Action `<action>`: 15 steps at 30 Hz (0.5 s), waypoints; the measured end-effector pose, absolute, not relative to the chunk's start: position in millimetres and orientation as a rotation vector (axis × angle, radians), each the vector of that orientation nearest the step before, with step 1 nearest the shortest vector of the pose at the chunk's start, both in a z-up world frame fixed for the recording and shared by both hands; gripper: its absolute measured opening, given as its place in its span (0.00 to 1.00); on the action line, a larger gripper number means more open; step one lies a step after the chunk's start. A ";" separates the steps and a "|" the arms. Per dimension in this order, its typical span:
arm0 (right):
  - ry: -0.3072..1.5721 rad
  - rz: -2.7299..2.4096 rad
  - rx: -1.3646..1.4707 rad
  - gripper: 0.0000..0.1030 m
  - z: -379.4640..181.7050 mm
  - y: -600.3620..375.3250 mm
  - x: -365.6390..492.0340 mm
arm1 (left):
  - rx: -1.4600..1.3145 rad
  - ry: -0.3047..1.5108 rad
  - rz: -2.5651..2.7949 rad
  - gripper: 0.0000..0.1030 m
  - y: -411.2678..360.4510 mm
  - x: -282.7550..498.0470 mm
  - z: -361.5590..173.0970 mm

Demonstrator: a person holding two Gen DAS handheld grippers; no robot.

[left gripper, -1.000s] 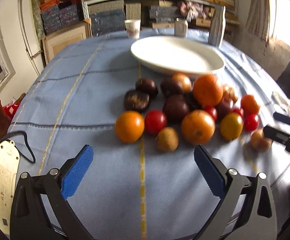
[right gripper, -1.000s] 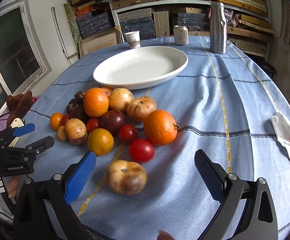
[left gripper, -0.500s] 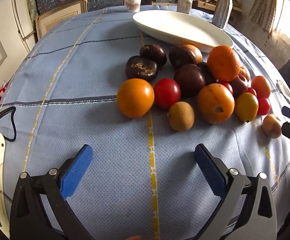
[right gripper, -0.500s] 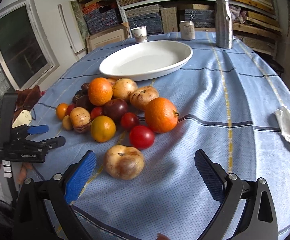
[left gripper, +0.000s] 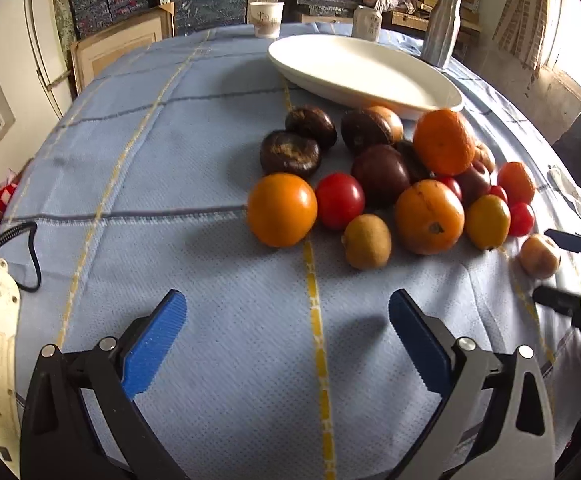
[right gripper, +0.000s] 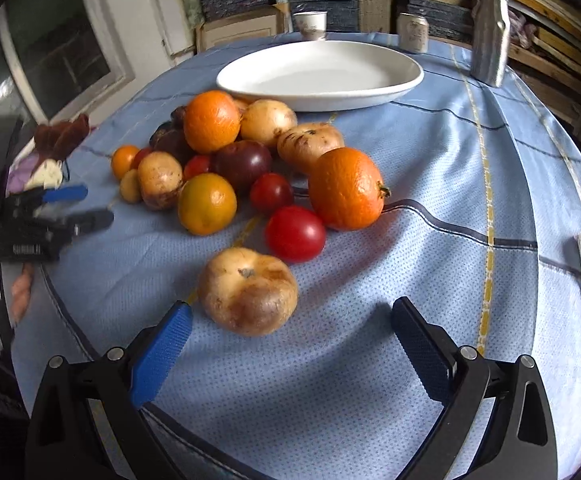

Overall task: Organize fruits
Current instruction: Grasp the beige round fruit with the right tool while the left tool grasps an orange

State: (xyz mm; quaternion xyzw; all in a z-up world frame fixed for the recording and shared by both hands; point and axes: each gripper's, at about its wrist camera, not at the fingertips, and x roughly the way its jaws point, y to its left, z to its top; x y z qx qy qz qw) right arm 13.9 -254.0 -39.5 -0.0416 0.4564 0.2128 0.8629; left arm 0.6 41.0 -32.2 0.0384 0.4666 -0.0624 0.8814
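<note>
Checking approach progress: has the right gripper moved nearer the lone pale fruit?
Yes. The right gripper has closed in: the pale fruit sits nearer its fingertips, and the plate nearer too.

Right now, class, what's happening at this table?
A person holds a two-finger tool in each hand over a blue tablecloth. Both are open and empty. The right tool is closing in on a pale brown fruit lying apart from the pile. The left tool hovers short of the fruit. The white plate holds nothing.
</note>
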 end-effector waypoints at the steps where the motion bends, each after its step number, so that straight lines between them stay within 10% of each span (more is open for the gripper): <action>1: 0.960 0.442 -0.128 0.97 -39.6 -250.6 11.8 | 0.086 0.964 -0.132 0.96 40.6 2.4 -30.1; 8: 0.873 0.477 -0.125 0.91 -25.2 -244.6 -1.1 | 0.143 0.910 -0.175 0.96 34.7 19.5 -22.3; 15: 0.921 0.509 -0.112 0.44 -29.7 -236.5 9.6 | 0.144 0.926 -0.268 0.79 29.3 27.2 -25.8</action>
